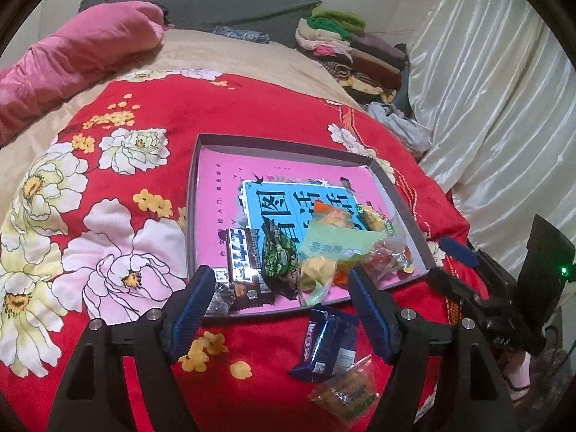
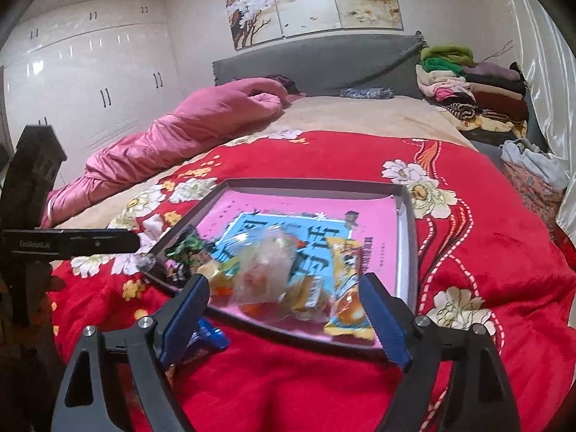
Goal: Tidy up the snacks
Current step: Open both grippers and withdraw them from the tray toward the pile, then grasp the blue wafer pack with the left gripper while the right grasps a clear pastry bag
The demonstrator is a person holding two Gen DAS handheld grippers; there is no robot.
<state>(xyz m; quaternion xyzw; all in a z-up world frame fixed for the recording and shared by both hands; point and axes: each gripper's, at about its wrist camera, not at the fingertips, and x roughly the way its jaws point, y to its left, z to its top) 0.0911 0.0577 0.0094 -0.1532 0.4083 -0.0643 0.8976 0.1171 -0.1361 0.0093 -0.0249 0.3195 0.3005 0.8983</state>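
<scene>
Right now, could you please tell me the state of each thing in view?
Left gripper: open, holding nothing.
Right gripper: open, holding nothing.
Box: open-topped, flat on the blanket, snacks heaped at its near end.
Black bar: in the box, at its near edge.
Blue pack: outside the box, on the blanket.
Clear bag: outside the box, beside the blue pack.
Blanket: spread over the bed.

A shallow box [image 1: 207, 165] lies on the blanket [image 1: 252, 115] spread over the bed, and the snack packets [image 1: 324, 248] sit heaped in its near right corner. Two more packets [image 1: 331, 349] lie on the blanket just before the box's near edge. Behind the box, a rolled quilt [image 2: 172, 133] lies to the left and a stack of folded clothes [image 2: 471, 90] to the right, by the headboard [image 2: 324, 61].
</scene>
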